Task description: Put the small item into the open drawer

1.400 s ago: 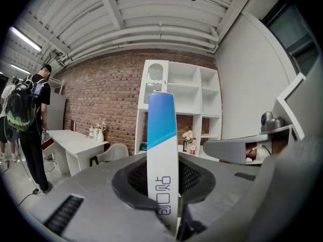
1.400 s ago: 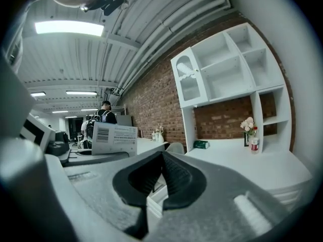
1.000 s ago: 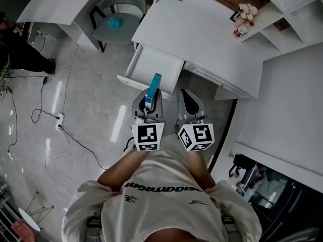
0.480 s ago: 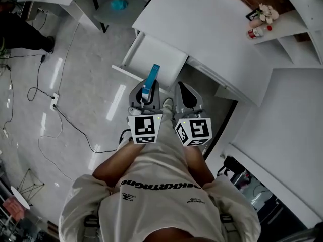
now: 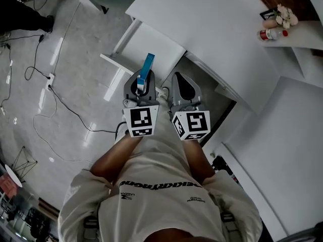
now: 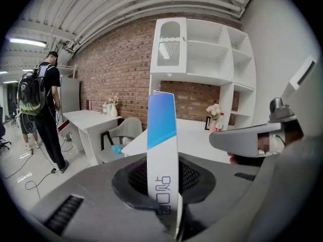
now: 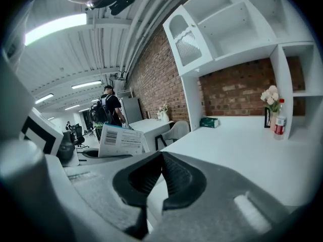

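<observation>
The open drawer (image 5: 154, 47) sticks out from the desk (image 5: 212, 19), bare floor (image 5: 75, 74) beside it. The left gripper (image 5: 142, 82) pinches the small box (image 5: 147, 67) upright, near the drawer's front edge. The right gripper (image 5: 181, 83) is closed on nothing.

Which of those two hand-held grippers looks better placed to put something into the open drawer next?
Left. The left gripper is clamped on the slim white-and-blue box, which points toward the open white drawer just ahead. The right gripper holds nothing, its jaws together.
</observation>
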